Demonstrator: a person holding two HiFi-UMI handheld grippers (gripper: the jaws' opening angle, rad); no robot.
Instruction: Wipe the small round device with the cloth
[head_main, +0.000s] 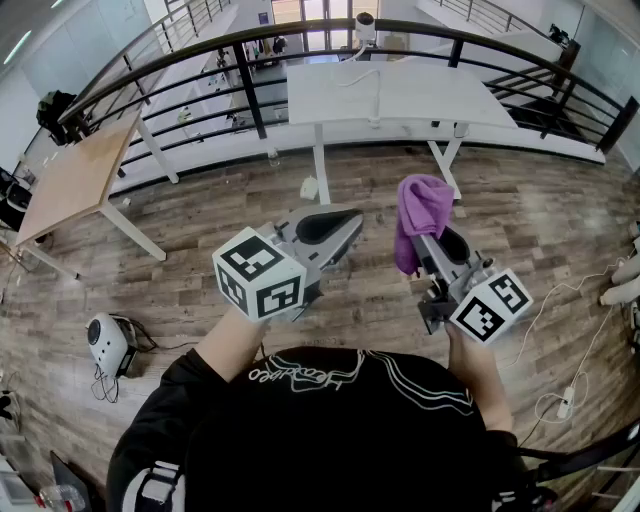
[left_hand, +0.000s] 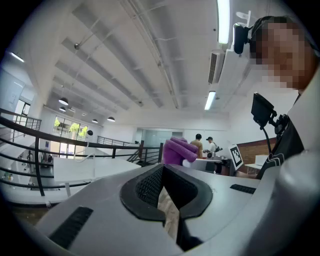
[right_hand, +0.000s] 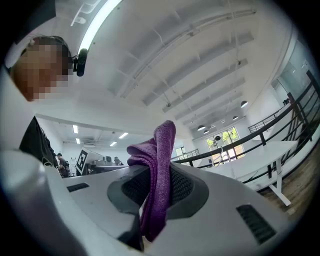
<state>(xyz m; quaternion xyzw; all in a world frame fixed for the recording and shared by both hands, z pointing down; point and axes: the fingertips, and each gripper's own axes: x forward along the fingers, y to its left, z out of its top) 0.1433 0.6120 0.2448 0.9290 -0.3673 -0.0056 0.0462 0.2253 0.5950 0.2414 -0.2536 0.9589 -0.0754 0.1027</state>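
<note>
The left tool (head_main: 338, 224) is shut tight with nothing in it; in its own view only a sliver of floor (head_main: 200, 230) shows between the dark pads. The right tool (head_main: 437, 243) is clamped on the purple cloth (head_main: 421, 206), which stands up out of the jaws in a folded bunch and flops over towards the left tool.

Both tools are held out in front of the person (head_main: 330, 430), side by side and apart, about level, the right one tipped up a touch. They point away from the body, over bare wooden floor, and touch nothing else.

The device (head_main: 365, 24) sits at the far edge of the white bench (head_main: 420, 95), by the black railing (head_main: 150, 60), with a cable trailing from it across the top. It is well ahead of both tools, and open floor lies between. Off to the left stands a wood-topped bench (head_main: 70, 175), and nearer the person a white appliance (head_main: 105, 342) rests on the floor with its cord.
</note>
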